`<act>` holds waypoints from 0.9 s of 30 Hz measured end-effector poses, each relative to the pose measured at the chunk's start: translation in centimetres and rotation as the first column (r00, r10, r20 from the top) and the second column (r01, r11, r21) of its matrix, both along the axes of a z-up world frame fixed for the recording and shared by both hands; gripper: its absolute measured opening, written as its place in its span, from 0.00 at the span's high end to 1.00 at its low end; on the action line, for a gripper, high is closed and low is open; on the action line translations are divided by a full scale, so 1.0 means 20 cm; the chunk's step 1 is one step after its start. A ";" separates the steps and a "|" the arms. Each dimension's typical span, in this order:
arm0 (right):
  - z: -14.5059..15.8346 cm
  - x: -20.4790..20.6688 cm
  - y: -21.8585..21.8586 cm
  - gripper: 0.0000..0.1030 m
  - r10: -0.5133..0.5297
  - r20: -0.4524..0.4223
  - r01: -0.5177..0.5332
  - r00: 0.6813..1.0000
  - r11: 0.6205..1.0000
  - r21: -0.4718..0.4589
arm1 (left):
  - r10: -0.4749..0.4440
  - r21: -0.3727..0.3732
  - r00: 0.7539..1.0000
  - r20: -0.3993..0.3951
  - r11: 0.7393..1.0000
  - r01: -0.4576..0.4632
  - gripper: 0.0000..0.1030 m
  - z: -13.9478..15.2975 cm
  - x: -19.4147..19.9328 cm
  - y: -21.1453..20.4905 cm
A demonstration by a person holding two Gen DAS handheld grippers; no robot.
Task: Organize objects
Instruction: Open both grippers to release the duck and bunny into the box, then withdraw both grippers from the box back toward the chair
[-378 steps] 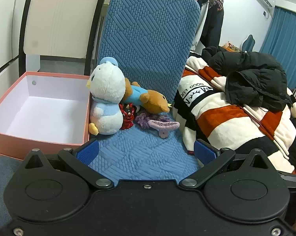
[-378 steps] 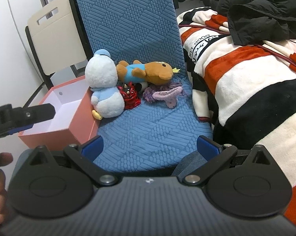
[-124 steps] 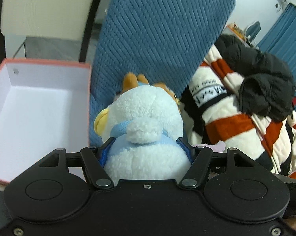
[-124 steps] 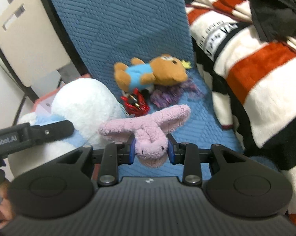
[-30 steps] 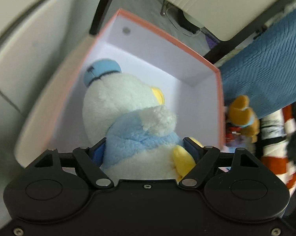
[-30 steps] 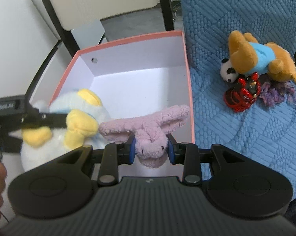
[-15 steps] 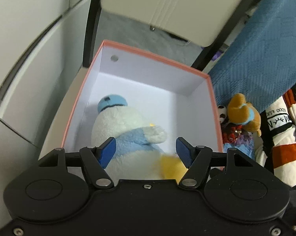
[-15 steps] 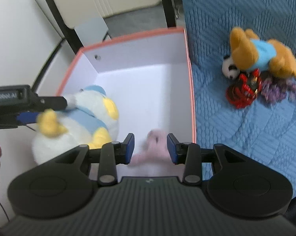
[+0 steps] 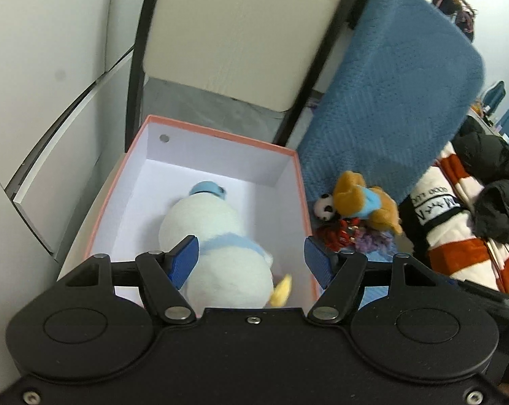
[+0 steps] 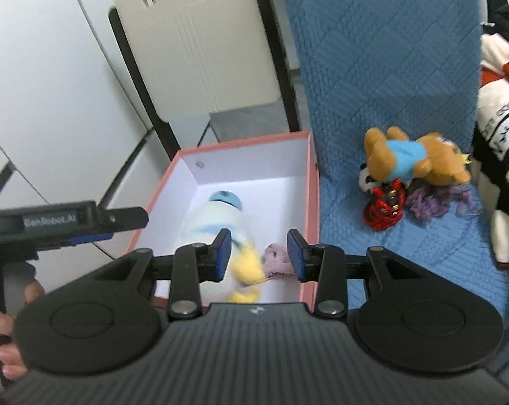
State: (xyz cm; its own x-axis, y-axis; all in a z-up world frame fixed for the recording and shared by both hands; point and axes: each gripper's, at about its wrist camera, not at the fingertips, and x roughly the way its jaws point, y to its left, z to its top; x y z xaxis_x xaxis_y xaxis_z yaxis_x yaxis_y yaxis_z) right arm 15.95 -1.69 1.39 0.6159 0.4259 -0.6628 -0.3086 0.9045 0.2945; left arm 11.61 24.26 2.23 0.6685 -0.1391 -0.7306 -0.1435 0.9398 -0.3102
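Note:
A white duck plush [image 9: 217, 236] with a blue cap lies in the pink box [image 9: 220, 136]. My left gripper [image 9: 251, 256] hangs above it, jaws opening, pads clear of the plush. In the right wrist view the duck [image 10: 213, 216] and a pink plush [image 10: 278, 263] lie in the box [image 10: 244, 145] below my right gripper [image 10: 258, 253], which is open with nothing held. The left gripper [image 10: 126, 222] shows at the left over the box rim. A brown bear [image 10: 406, 158], a small panda [image 10: 365, 175], a red toy [image 10: 386, 206] and a purple toy [image 10: 433, 199] lie on the blue chair [image 10: 372, 67].
A beige folding chair [image 10: 193, 40] stands behind the box, with white cabinet doors [image 9: 51, 67] to the left. A striped blanket [image 9: 457, 236] and a black jacket [image 9: 490, 175] lie right of the blue chair. A hand [image 10: 4, 320] holds the left gripper.
Both grippers let go of their plush toys, which now lie in the box, and both have risen away from the box.

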 end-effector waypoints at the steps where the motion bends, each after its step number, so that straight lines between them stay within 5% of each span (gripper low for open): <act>1: 0.02 -0.03 -0.03 0.62 -0.003 0.009 0.003 1.000 1.000 0.004 | -0.004 0.005 1.000 0.007 1.000 0.004 0.35 0.02 -0.03 -0.03; 12: 0.14 -0.31 -0.37 0.62 -0.046 0.098 0.045 0.994 0.999 0.016 | -0.070 0.032 0.994 0.079 0.997 0.068 0.33 0.15 -0.30 -0.42; 27: 0.07 -0.53 -0.77 0.62 -0.109 0.150 0.105 0.983 0.994 0.033 | -0.132 0.045 0.981 0.142 0.991 0.127 0.21 0.12 -0.54 -0.84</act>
